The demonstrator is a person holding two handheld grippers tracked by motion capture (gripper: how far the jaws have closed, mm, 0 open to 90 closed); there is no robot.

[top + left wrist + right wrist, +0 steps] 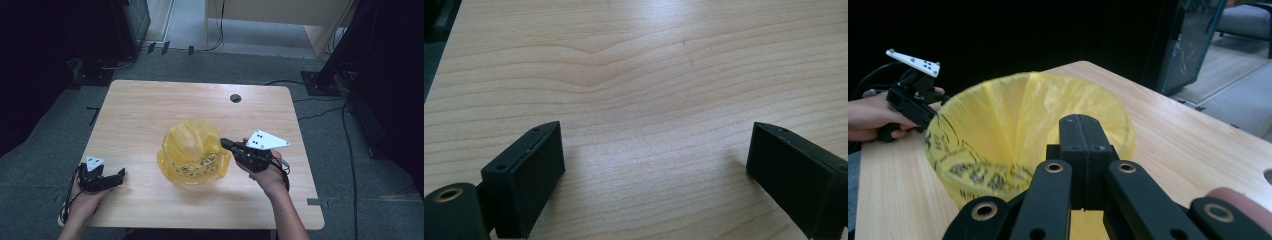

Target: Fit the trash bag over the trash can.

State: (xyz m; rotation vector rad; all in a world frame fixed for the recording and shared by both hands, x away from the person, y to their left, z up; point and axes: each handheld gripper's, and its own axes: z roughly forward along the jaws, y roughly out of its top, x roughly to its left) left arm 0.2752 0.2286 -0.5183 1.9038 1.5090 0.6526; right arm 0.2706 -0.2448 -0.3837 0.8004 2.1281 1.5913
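A yellow bag (192, 152) stands open on the worktop (150, 105), a little right of the middle and toward the near edge. Its mouth gapes upward, and black print runs across its lower near side. In the right gripper view the bag (998, 125) shows as a wide yellow hoop with the print down its inner wall.

The right gripper (226, 143) lies level at the bag's right rim, pointing left, held by the right hand (270, 175). Its fingers are pressed together, and in the right gripper view the right gripper (1080, 131) sits on the bag's near edge, with yellow film showing just below the fingers; they appear to pinch the rim.

The left gripper (119, 175) rests low at the near left corner of the worktop, well apart from the bag, held by the left hand (85, 200). In the left gripper view its fingers (531, 170) stand wide apart over bare wood, with nothing between them.

A dark round hole (235, 98) sits in the worktop near the far edge.
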